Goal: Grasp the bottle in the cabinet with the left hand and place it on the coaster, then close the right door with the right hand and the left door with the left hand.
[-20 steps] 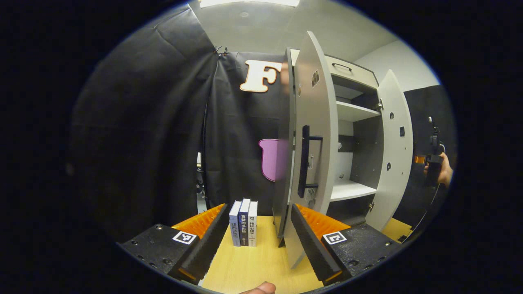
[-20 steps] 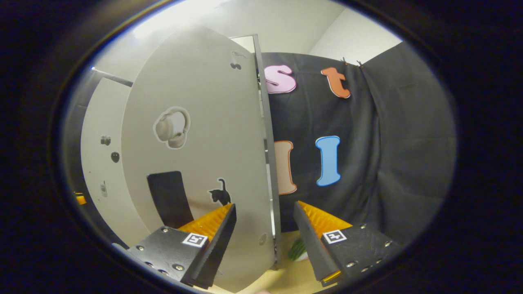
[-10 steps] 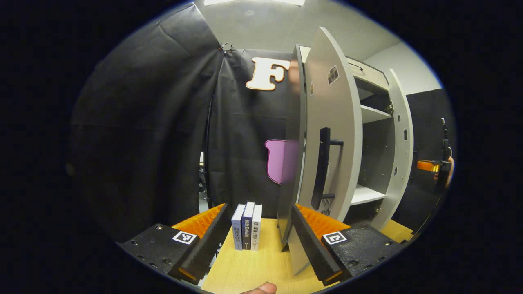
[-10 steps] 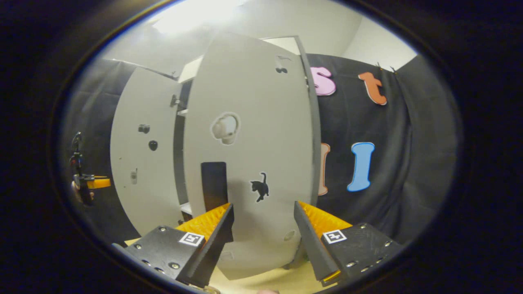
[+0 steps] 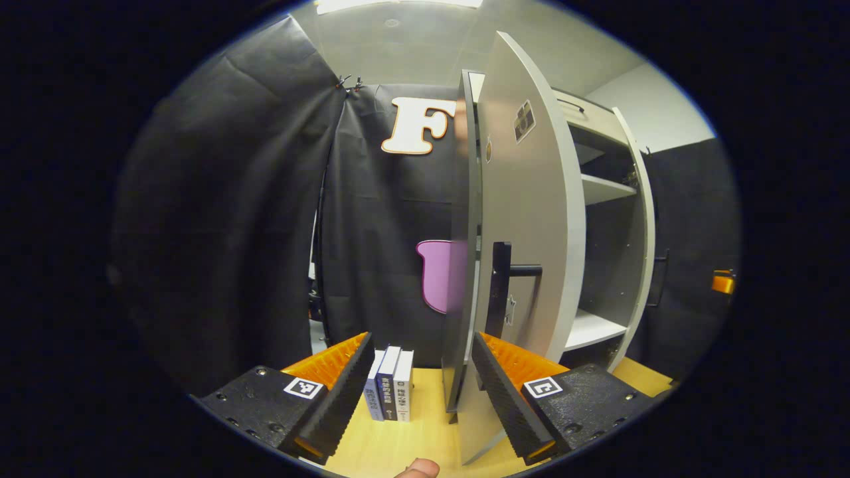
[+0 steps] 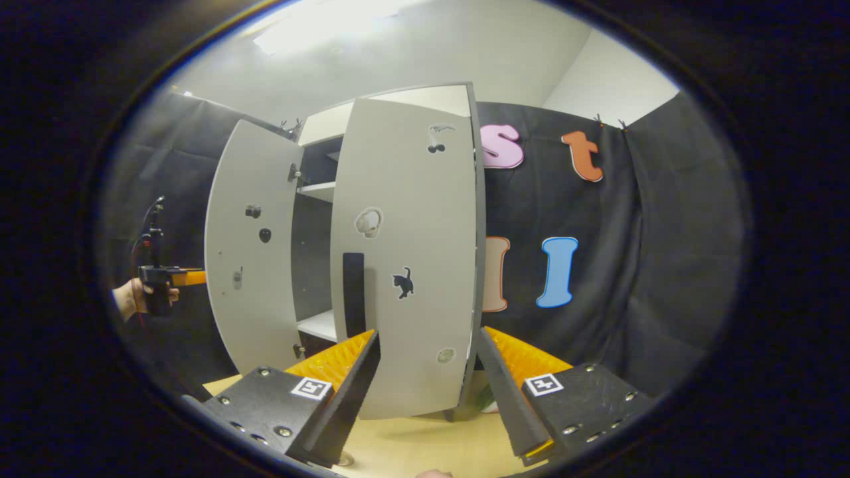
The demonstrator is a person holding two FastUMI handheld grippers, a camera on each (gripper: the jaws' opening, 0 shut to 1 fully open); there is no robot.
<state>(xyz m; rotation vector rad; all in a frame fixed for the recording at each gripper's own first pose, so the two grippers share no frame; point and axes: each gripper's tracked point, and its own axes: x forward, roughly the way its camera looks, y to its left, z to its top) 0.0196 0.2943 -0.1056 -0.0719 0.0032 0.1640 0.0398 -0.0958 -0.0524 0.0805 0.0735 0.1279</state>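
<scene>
In the left gripper view my left gripper [image 5: 422, 398] is open, low over the wooden table [image 5: 425, 438]. The grey left door [image 5: 528, 219] stands ajar right in front of it, its free edge between the fingers' lines and its black handle [image 5: 501, 292] just beyond the right finger. In the right gripper view my right gripper [image 6: 428, 392] is open, a short way back from the right door [image 6: 408, 252], which lies flat or nearly flat against the cabinet. The left door [image 6: 249, 245] hangs open there. A green object [image 6: 486, 398] peeks out low behind the right door's corner.
Three upright books [image 5: 388, 392] stand on the table left of the left door. Cabinet shelves [image 5: 594, 325] show through the gap. A hand holds the left gripper [image 6: 192, 277] at the far left of the right gripper view. Black cloth walls surround the booth.
The right door has swung from wide open to nearly flat on the cabinet, and my right gripper has drawn back from it. The left door and left gripper have shifted only slightly.
</scene>
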